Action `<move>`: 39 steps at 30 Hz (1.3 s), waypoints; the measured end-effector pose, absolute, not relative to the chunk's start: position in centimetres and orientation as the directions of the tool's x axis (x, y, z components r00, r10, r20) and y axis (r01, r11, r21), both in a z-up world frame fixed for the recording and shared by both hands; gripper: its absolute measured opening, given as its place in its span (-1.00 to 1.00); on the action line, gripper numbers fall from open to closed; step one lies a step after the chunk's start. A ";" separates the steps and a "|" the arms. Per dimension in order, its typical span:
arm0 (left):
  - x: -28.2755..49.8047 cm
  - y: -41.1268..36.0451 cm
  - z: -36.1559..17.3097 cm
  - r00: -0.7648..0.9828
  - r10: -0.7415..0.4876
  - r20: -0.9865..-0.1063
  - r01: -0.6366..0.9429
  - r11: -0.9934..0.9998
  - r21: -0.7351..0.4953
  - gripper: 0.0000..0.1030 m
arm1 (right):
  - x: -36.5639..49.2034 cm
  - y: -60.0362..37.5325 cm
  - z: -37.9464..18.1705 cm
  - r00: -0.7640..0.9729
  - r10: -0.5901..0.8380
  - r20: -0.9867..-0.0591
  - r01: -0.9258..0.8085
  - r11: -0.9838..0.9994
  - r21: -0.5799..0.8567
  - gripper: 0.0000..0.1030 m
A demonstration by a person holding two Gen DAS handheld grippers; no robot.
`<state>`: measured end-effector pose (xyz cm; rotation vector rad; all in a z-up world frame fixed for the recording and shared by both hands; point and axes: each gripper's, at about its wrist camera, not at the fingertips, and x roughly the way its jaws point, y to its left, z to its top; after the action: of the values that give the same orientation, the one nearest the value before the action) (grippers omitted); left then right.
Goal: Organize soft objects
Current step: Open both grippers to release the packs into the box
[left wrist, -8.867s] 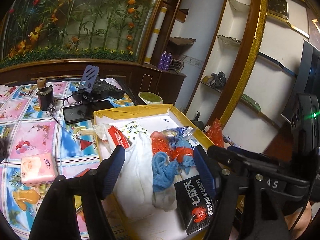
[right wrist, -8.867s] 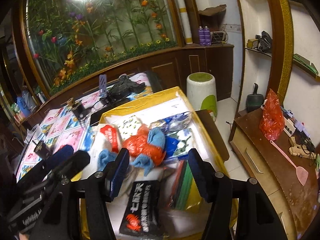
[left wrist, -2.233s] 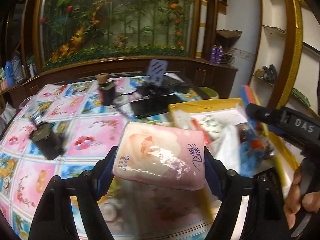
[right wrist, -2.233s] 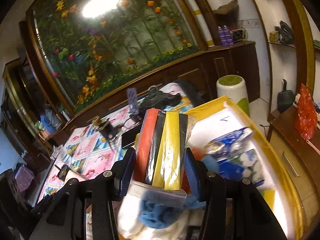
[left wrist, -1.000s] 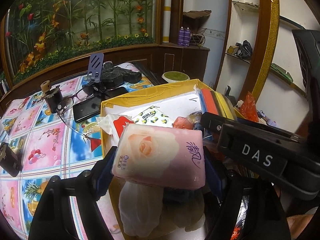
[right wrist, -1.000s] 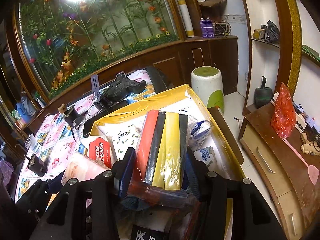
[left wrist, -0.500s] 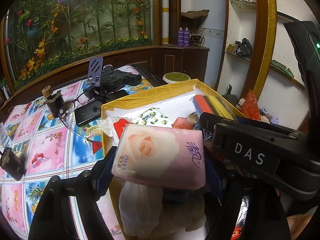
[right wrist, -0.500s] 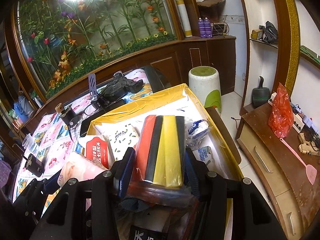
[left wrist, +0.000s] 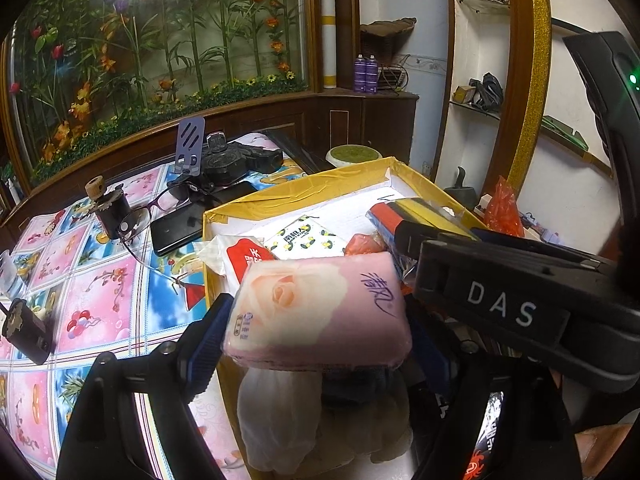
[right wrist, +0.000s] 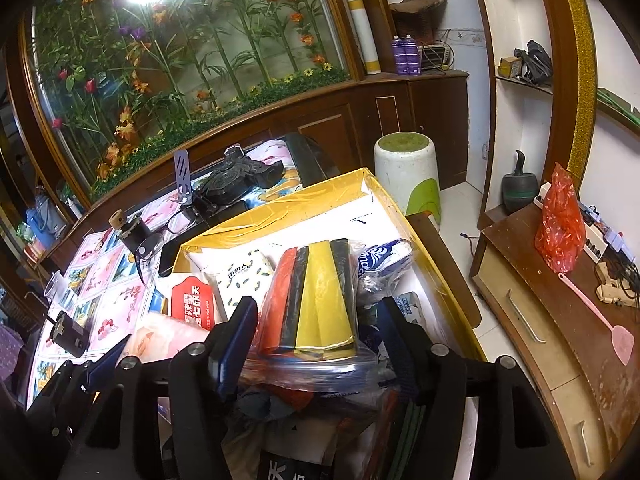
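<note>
Tissue pack (left wrist: 316,312), pink with a rose print, sits crosswise between the jaws of the left gripper (left wrist: 316,324), above the near end of a yellow cardboard box (left wrist: 280,196). These jaws have just been opening. The pads touch the ends of the pack, but I cannot tell whether they squeeze it.

The right gripper (right wrist: 318,312) is at 3 o'clock from the left one, over the same box. Its jaws have also just been opening and stand apart, with a clear bag of red, black and yellow sponges (right wrist: 316,300) loose between them, lying on the heap in the box.

The box rests at the right end of the table (left wrist: 100,292), whose cloth shows pink and blue picture squares. At 11 o'clock from the box lie a black phone (left wrist: 180,228) and glasses (left wrist: 160,208).

A curved panel of painted flowers (left wrist: 160,40) runs behind the table above dark wood. At 12 o'clock from the box stands a white stool (right wrist: 406,168). At 3 o'clock a worn wooden cabinet (right wrist: 560,340) carries a red plastic bag (right wrist: 560,228) and a pink fly swatter (right wrist: 600,320).
</note>
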<state>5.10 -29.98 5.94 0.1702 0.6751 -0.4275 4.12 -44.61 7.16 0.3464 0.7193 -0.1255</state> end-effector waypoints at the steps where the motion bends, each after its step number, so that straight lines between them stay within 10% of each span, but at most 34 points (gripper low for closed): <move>1: 5.1 -30.0 6.0 0.699 -0.328 -0.635 0.436 0.900 0.015 0.66 | 4.1 -44.6 7.2 0.748 0.006 -0.663 0.231 0.935 0.269 0.36; 15: 4.4 -30.3 6.3 0.731 -0.306 -0.610 0.430 0.900 0.064 0.86 | 3.6 -44.9 7.8 0.760 -0.007 -0.650 0.247 0.928 0.280 0.71; 39: 4.1 -29.9 6.7 0.759 -0.291 -0.582 0.410 0.908 0.080 0.88 | 2.5 -44.9 8.9 0.798 -0.061 -0.600 0.274 0.923 0.271 0.75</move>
<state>4.09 -29.94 6.74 0.2085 0.5970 -0.3851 2.53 -44.91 8.89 0.3578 0.6238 -0.1843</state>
